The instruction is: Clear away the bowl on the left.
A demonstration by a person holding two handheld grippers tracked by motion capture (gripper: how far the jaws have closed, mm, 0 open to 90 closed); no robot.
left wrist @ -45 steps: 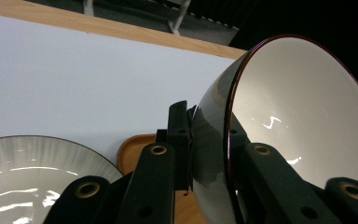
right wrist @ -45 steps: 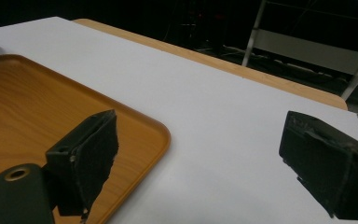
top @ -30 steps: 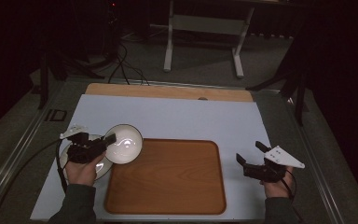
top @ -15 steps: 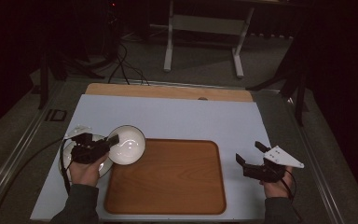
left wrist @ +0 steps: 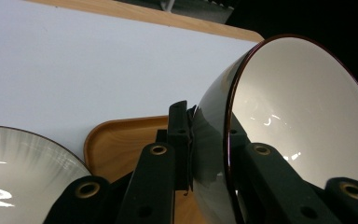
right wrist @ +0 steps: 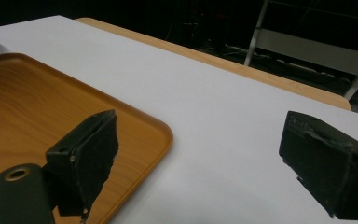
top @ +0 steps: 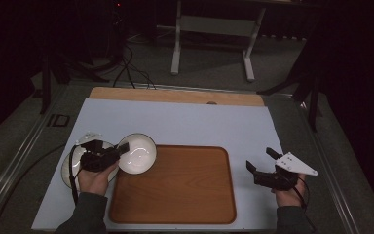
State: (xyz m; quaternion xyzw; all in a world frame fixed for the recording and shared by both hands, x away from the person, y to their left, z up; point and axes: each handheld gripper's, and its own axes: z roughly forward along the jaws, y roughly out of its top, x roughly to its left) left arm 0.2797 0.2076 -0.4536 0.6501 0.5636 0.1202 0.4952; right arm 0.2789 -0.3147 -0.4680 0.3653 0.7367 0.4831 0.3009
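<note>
Left gripper clamps the white, dark-rimmed ceramic bowl's rim at the wooden tray's far-left corner; right gripper gapes, empty; no writing legible.

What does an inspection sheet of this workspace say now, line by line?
Surface: white mat on a wooden table, dim light.
Job's things: white bowl tilted, above the wooden tray corner; plate beside the tray.
Clutter: nothing seen.
Grippers: left gripper shut on the bowl rim; right gripper open, holding nothing, right of the tray.
Cables: black cable trails from the left gripper; more on the floor.
Surroundings: dark room, metal frame behind.
</note>
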